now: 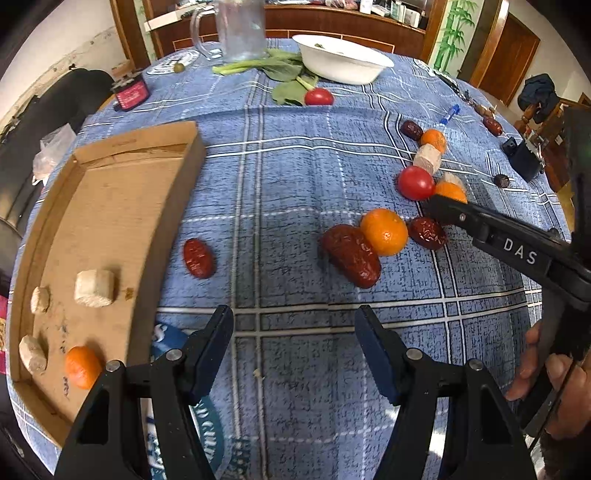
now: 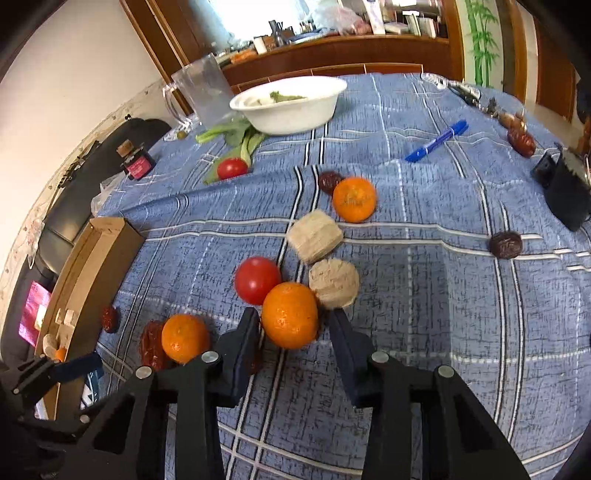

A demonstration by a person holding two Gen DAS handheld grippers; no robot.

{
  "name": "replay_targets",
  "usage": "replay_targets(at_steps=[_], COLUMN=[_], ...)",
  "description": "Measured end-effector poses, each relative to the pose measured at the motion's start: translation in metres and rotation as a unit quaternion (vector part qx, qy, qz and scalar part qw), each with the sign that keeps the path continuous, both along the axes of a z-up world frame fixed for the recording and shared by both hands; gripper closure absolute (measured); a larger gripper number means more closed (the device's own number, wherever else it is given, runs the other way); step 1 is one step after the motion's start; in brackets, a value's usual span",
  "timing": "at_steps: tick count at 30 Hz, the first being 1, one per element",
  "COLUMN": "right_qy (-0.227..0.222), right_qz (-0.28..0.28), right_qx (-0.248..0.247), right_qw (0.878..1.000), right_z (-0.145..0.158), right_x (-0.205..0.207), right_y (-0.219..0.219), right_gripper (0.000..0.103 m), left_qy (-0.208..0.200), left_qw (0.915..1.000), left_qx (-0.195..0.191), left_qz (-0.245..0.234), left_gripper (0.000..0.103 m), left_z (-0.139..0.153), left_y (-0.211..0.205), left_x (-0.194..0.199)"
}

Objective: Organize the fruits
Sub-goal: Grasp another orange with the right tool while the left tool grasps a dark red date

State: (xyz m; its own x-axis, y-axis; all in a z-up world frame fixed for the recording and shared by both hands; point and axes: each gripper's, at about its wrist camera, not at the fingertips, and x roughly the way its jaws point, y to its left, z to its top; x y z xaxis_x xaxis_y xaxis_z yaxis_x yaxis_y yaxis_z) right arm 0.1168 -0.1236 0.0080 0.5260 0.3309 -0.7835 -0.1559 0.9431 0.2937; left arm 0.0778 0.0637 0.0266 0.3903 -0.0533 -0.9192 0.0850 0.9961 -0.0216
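Oranges, cherry tomatoes, red dates and beige cakes lie scattered on the blue checked cloth. My right gripper (image 2: 293,323) is open, its jaws on either side of an orange (image 2: 290,320) on the cloth, apart from its sides. A tomato (image 2: 257,279) and a round beige cake (image 2: 334,282) touch that orange. My left gripper (image 1: 294,325) is open and empty above the cloth, short of a large red date (image 1: 351,254) and an orange (image 1: 384,231). The cardboard tray (image 1: 110,206) at left holds an orange (image 1: 82,366) and three beige cakes.
A white bowl (image 1: 341,59), leafy greens (image 1: 284,70), a clear jug (image 1: 240,29) and a tomato (image 1: 318,96) stand at the far side. A blue pen (image 2: 437,140), a black box (image 2: 565,184) and loose dates (image 2: 506,244) lie right. A red-labelled bottle (image 1: 131,94) stands far left.
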Motion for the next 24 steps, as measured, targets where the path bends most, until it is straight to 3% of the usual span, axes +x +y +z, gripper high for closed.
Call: replay_targets(at_steps=[2,11,15,21,22,24], right_qy=[0.003,-0.006,-0.011,-0.014,-0.014,-0.014], right_qz=[0.007,-0.009,-0.017,-0.022,-0.023,-0.022], right_qx=[0.01,0.008,0.002,-0.002,-0.003,-0.009], right_qw=[1.0,1.0,1.0,1.0,1.0,1.0], right_z=[-0.001,0.006,0.008,0.008,0.008,0.009], right_x=[0.002,-0.015,-0.025,-0.029,-0.03,-0.032], right_y=[0.0,-0.025,-0.037,-0.044,-0.044,-0.044], right_gripper=[0.07,0.069,0.069,0.069,0.069,0.069], left_qy=[0.004,0.002,-0.005,-0.011,-0.014,-0.028], left_qw=[1.0,0.9999,0.9989,0.9991,0.999,0.9982], left_qx=[-0.002,-0.007,-0.039,-0.02,-0.018,-0.023], left_qz=[-0.002,-0.013,-0.026,-0.034,-0.038,-0.048], left_gripper=[0.036,0.036,0.036,0.036,0.037,0.059], left_z=[-0.004,-0.012,-0.003,-0.012,-0.012,-0.011], left_y=[-0.005,-0.022,-0.019,-0.02,-0.021,-0.024], left_x=[0.007,0.034,0.031,0.04,0.039,0.036])
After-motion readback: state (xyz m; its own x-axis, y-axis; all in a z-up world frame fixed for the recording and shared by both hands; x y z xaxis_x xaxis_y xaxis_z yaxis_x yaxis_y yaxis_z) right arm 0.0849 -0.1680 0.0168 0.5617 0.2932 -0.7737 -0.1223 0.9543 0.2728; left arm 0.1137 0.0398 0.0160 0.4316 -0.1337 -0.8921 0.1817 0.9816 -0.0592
